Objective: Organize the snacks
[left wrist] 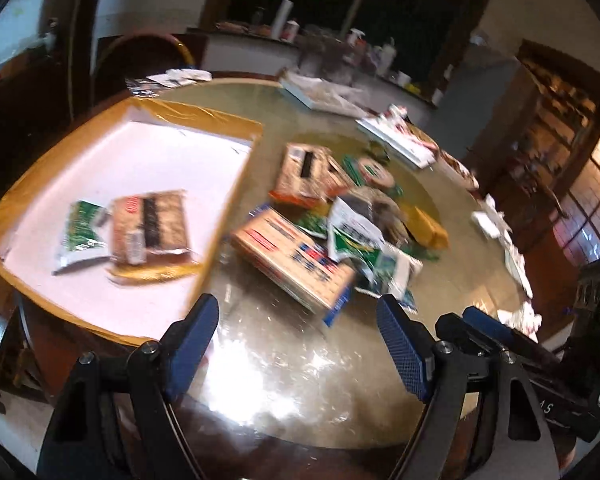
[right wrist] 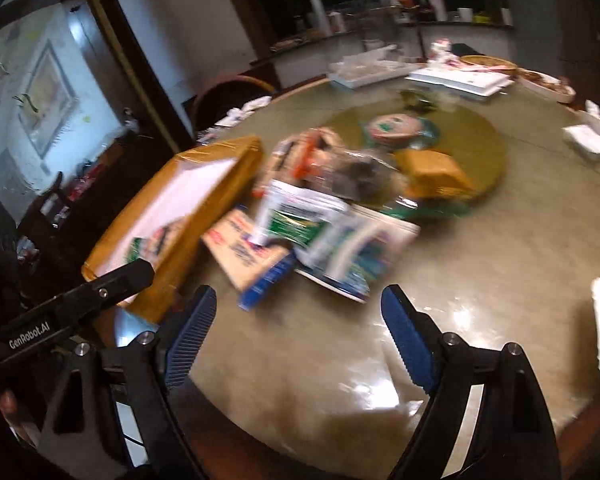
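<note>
A flat tray (left wrist: pixel 148 152) with a white floor and tan taped rim lies on the left of the round table. In it are a green-white packet (left wrist: pixel 82 236) and a brown cracker pack (left wrist: pixel 152 228). A loose pile of snacks lies in the table's middle: a tan cracker box (left wrist: pixel 296 264), green-white packets (left wrist: pixel 352 232), another cracker pack (left wrist: pixel 306 172), a round green-rimmed snack (left wrist: pixel 376 172). My left gripper (left wrist: pixel 300 340) is open and empty, short of the pile. My right gripper (right wrist: pixel 298 328) is open and empty, just before the tan box (right wrist: pixel 248 256); the tray (right wrist: pixel 204 184) is to its left.
The table is a glossy round glass top (right wrist: pixel 500 264) with a green turntable (right wrist: pixel 488 148) in the middle. White trays and plates (right wrist: pixel 460 78) stand at the far edge, tissues (right wrist: pixel 588 140) at right. A chair (left wrist: pixel 148 56) stands behind the tray. The right gripper's body shows in the left view (left wrist: pixel 540 360).
</note>
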`<state>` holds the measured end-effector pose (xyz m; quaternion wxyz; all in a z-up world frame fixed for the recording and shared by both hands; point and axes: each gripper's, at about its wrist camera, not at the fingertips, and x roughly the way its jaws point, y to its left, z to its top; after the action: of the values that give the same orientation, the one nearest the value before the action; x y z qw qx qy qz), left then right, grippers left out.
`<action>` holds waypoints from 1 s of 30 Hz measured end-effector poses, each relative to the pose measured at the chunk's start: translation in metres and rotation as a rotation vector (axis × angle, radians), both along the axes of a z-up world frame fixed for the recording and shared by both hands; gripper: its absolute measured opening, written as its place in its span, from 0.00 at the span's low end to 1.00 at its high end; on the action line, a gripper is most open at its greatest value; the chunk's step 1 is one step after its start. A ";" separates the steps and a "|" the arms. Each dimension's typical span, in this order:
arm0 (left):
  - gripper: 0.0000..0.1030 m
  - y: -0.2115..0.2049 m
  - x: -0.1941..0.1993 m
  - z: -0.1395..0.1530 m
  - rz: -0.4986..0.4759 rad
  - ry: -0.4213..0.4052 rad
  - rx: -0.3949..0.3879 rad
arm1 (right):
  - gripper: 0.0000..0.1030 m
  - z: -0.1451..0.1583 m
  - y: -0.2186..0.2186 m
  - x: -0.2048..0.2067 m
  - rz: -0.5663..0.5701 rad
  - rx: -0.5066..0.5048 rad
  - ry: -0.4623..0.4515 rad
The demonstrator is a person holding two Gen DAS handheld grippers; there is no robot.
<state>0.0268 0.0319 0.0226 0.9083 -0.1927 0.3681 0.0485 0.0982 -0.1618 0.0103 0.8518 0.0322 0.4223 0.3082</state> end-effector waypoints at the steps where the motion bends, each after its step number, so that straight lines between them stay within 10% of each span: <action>1: 0.79 -0.003 0.001 -0.001 -0.008 0.006 0.006 | 0.82 -0.002 -0.006 0.001 -0.010 -0.007 0.002; 24: 0.78 0.013 0.037 -0.006 -0.007 0.072 -0.028 | 0.82 -0.038 0.043 0.068 -0.128 -0.151 0.165; 30: 0.78 -0.003 0.076 0.003 -0.082 0.065 0.007 | 0.55 -0.039 0.050 0.056 -0.130 -0.291 0.067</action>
<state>0.1023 0.0289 0.0255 0.8978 -0.1725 0.4048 0.0188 0.1540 -0.1115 -0.0289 0.8510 -0.0539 0.4879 0.1866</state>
